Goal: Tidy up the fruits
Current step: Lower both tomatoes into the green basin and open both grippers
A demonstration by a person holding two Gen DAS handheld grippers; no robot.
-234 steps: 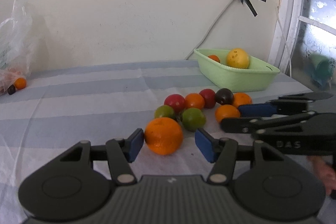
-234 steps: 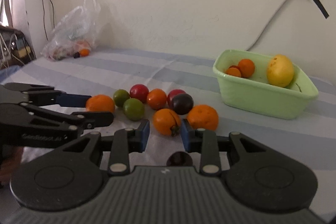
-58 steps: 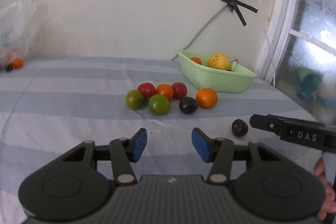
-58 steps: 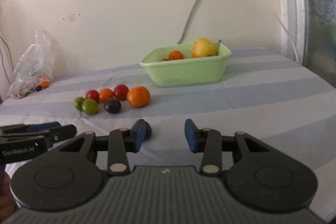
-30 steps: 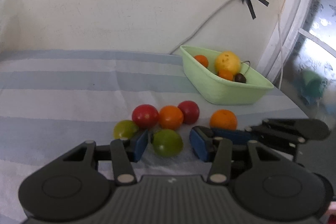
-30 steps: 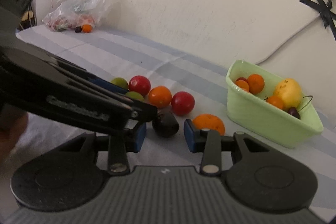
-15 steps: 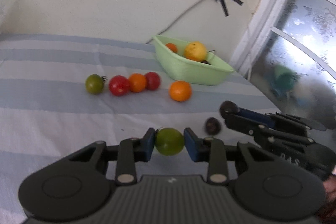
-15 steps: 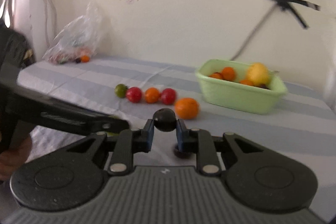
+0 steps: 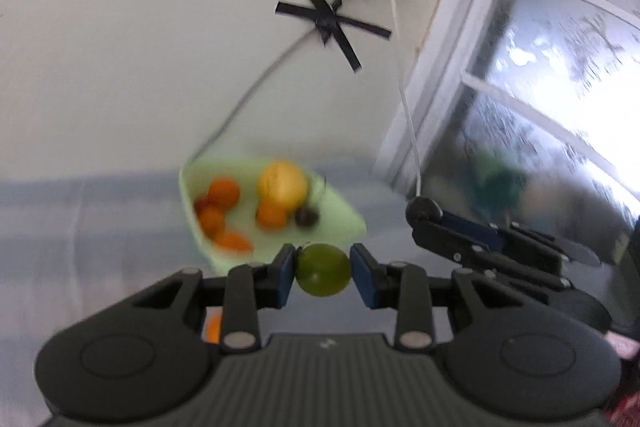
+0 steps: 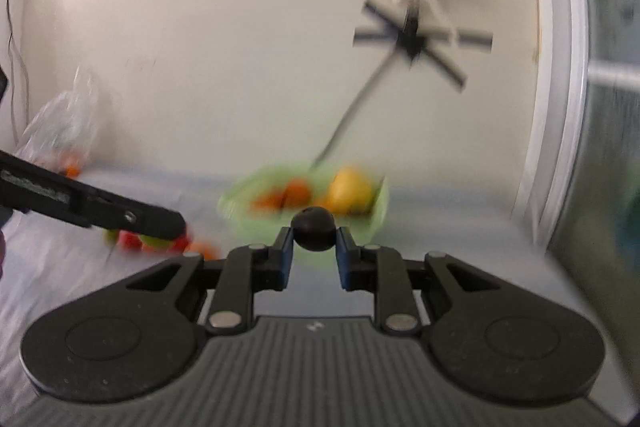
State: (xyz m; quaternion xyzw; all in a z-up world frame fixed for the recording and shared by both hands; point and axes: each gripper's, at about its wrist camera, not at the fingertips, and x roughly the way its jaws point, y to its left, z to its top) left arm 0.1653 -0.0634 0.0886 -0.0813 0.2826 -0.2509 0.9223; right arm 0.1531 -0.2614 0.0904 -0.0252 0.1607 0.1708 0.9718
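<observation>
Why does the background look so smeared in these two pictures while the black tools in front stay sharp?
Left wrist view: green tub and its fruit are softly smeared, the window glares white, yet the green fruit in the left tool is crisp. Right wrist view: heavier streaking on the tape cross and tub; the dark fruit in the right tool stays sharp. Fisheye lenses bend the window frame.

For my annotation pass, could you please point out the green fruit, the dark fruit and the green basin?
green fruit (image 9: pixel 323 269), left wrist view, middle of its skin.
dark fruit (image 10: pixel 313 229), right wrist view, middle of its front.
green basin (image 9: pixel 352 223), left wrist view, its near right wall.
</observation>
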